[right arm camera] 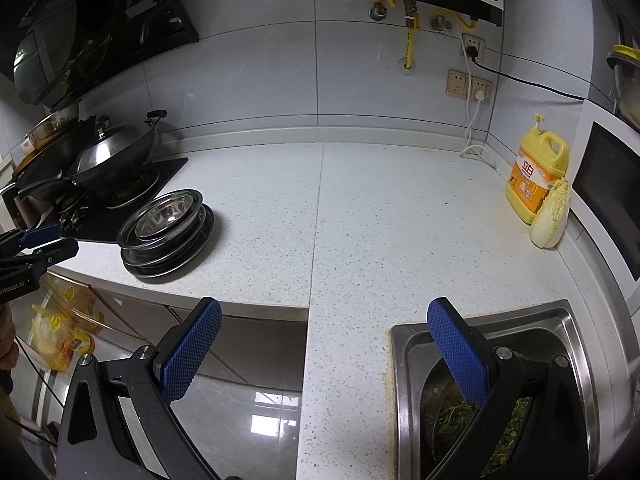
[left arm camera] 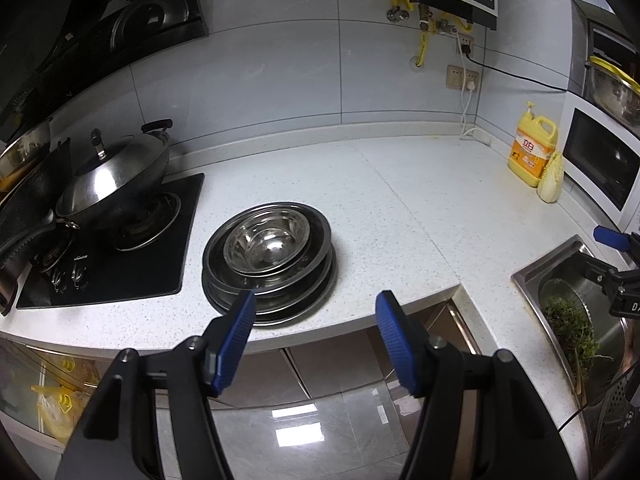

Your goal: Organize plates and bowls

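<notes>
left hand-held gripper [left arm camera: 316, 316] wide open, holding nothing, poised just short of the stack of steel plates [left arm camera: 268, 300] with a bowl [left arm camera: 266, 246] nested on top, beside the stove [left arm camera: 104, 248] near the bench [left arm camera: 400, 208] front edge. right hand-held gripper [right arm camera: 324, 328] equally spread and empty, out over the bench edge by the sink [right arm camera: 568, 320]. judged: stack looks finished or about to be moved; best to straddle the near rim squarely, close gently, lift level to stop the bowl sliding. hard to count the plates; sink contents partly hidden behind a finger; greens only half visible.
</notes>
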The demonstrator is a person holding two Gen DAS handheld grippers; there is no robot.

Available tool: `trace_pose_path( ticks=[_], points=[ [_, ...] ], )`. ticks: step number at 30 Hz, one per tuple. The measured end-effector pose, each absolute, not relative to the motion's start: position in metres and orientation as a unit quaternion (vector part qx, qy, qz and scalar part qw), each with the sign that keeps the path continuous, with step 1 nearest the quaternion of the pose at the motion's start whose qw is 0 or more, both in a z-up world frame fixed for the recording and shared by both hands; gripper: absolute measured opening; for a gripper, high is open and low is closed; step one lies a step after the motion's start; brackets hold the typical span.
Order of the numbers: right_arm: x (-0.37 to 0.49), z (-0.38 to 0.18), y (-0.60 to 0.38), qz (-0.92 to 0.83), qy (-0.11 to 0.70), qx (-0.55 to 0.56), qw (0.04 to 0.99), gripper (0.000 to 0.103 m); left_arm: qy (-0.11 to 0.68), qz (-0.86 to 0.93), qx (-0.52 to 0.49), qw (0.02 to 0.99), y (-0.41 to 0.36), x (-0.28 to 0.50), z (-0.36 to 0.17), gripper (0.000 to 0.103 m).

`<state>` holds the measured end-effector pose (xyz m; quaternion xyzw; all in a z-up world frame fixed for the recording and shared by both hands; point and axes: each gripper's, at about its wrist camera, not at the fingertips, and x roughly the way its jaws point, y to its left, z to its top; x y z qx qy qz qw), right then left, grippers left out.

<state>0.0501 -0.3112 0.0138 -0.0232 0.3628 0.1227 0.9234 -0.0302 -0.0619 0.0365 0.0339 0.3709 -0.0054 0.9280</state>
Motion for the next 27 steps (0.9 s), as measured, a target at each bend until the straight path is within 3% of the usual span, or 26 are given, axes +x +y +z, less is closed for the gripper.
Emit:
trace_pose_path(
  ticks=[27],
  points=[
    [0.051, 0.015, -0.296, 0.146, 0.357, -0.038, 0.922, 0.101, 0.364, 0.028, 0.023, 0.931, -0.046, -0.04, 0.04, 0.06]
  ],
)
